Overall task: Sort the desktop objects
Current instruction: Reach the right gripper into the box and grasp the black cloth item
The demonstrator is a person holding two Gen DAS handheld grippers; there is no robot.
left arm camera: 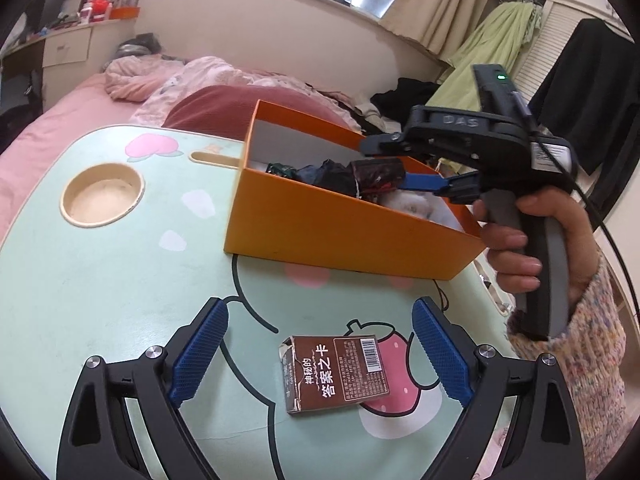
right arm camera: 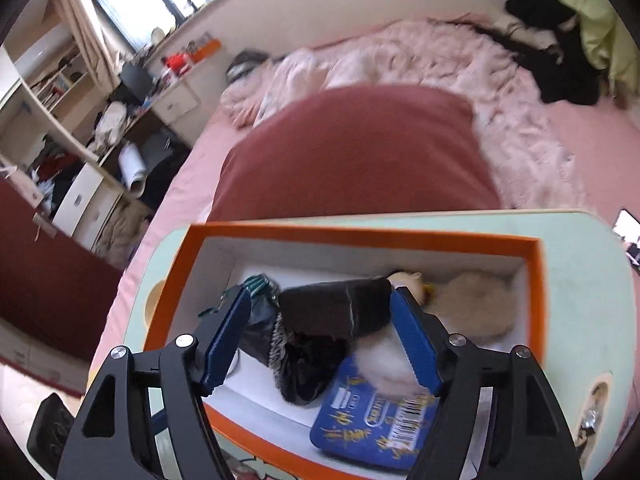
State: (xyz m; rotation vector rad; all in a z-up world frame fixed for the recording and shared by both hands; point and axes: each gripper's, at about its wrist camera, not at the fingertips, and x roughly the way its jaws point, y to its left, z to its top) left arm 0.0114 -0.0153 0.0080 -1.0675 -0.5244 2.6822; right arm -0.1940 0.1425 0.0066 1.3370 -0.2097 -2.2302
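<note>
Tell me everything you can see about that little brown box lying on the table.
The brown box is a small flat carton, apparently cardboard, dark brown with white Chinese lettering, fine print and a white barcode label near one corner. One end looks torn and frayed, showing pale card. It lies flat on the mint-green cartoon table, partly over a pink strawberry drawing, on the near side of the orange box and apart from it. It sits between the open fingers of the left gripper, which do not touch it.

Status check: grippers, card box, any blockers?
Left gripper open, straddling brown card box on table. Right gripper open over orange box. Nothing blocking.
</note>
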